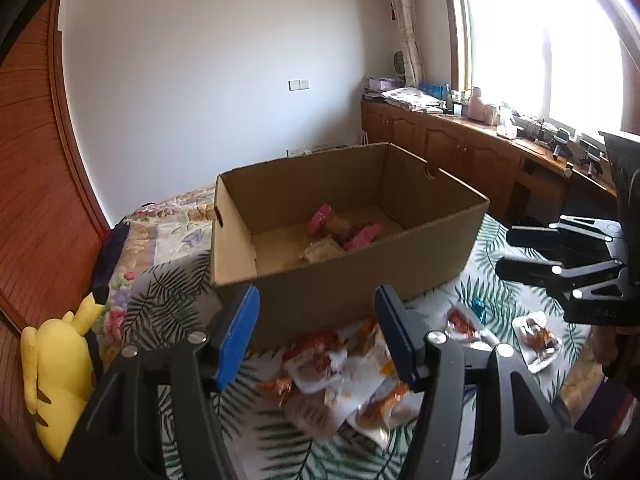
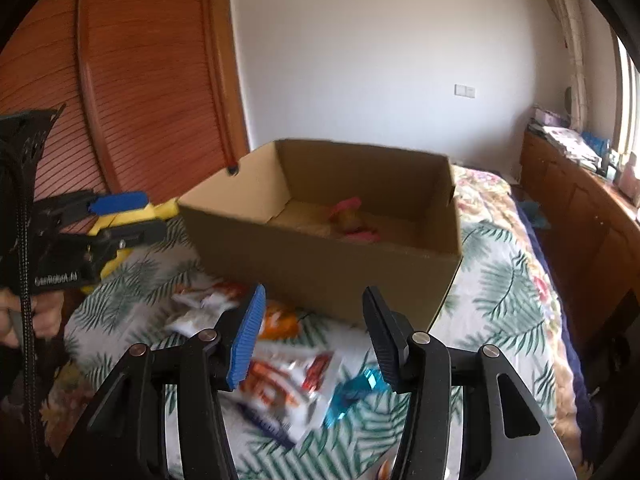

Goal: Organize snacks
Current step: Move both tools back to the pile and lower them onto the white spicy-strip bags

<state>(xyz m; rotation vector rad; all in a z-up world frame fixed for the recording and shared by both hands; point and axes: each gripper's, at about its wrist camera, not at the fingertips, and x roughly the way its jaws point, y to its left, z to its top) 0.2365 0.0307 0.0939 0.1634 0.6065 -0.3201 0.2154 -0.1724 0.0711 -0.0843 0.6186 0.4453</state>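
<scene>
My left hand-held gripper (image 1: 316,336) & right hand-held gripper (image 2: 312,336) both gape, holding nothing, above snack packets (image 1: 344,372) on bed (image 2: 504,280), just in front of cardboard box (image 1: 348,280) w/ pink packs (image 1: 362,236) inside.

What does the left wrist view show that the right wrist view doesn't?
Only the left wrist view shows the bright window, the cluttered counter and most of the yellow plush toy. Only the right wrist view shows the bed's right edge. Both show the cardboard box holding pink packets, loose snack packets in front, and both grippers open: left gripper, right gripper.
</scene>
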